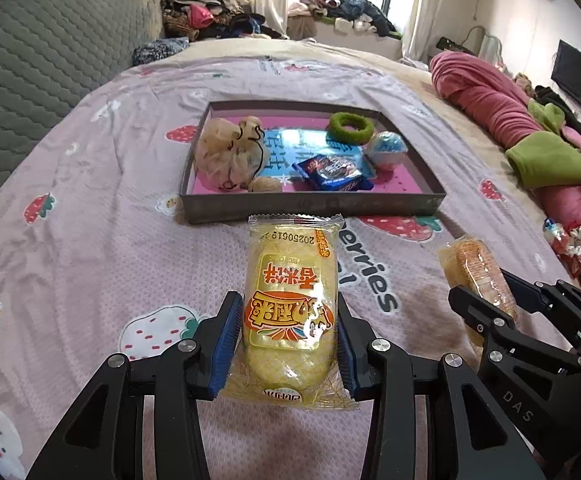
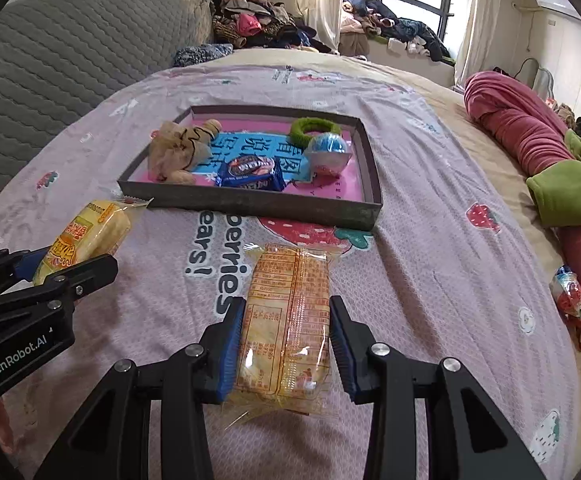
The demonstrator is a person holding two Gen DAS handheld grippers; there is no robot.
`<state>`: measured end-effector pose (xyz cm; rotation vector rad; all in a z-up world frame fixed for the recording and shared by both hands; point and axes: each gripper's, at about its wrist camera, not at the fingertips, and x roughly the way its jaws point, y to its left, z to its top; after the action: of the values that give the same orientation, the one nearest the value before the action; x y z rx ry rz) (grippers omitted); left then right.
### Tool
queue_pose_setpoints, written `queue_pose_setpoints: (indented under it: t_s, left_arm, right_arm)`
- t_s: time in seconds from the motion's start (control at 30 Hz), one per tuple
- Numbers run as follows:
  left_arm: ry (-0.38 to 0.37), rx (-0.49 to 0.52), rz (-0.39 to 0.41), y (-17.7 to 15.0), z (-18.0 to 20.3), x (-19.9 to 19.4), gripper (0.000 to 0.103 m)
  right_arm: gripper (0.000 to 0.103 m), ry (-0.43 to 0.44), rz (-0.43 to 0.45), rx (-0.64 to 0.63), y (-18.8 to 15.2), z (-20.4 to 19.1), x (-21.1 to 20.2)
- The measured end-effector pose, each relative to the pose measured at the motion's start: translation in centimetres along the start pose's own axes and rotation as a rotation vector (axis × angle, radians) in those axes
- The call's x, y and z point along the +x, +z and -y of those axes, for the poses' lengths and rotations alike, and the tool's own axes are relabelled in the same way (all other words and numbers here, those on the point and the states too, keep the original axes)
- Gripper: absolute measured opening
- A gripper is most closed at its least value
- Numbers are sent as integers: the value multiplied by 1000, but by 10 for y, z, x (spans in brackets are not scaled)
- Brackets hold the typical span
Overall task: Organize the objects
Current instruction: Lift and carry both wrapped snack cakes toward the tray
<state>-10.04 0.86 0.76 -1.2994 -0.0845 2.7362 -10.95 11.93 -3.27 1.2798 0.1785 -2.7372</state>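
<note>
Nearest the cameras, above the near edge of the bed (image 1: 90,208) with its pink strawberry-print cover, the left tongs (image 1: 288,344) are clamped on a yellow plastic-wrapped rice cake with red lettering (image 1: 288,312), blue pads pressing both long sides, the packet clear of the cover. Just beside it to the right, the right tongs (image 2: 286,340) are clamped on a second clear-wrapped yellow rice cake showing its orange printed back label (image 2: 284,320), also held off the cover. Farther on, towards the middle of the bed, lies a shallow grey rectangular tray with a pink and blue lining (image 1: 310,202). Inside it, a beige mesh drawstring pouch (image 1: 230,152) sits at the left side, a dark blue biscuit packet (image 1: 332,174) near the front edge, a blue and white ball (image 1: 386,148) at the right, and a green fuzzy ring (image 1: 350,126) by the far right corner. Along the bed's right edge stretches a rolled pink and green quilt (image 1: 530,128).
</note>
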Motion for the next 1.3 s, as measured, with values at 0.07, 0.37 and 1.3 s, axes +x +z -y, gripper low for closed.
queue_pose_setpoints:
  t_s: [0.07,0.37,1.3]
  left_arm:
    - [3,5,9,-1,1,-8,45]
    - [12,12,39,-1,2,-36,45]
    - [48,50,145,128,-17,-60,45]
  right_arm:
    - [41,1,8,-3,0,-2,-6]
    - [41,12,38,-17,0,-8,-30]
    - [41,27,212,-66,136,-12,-62]
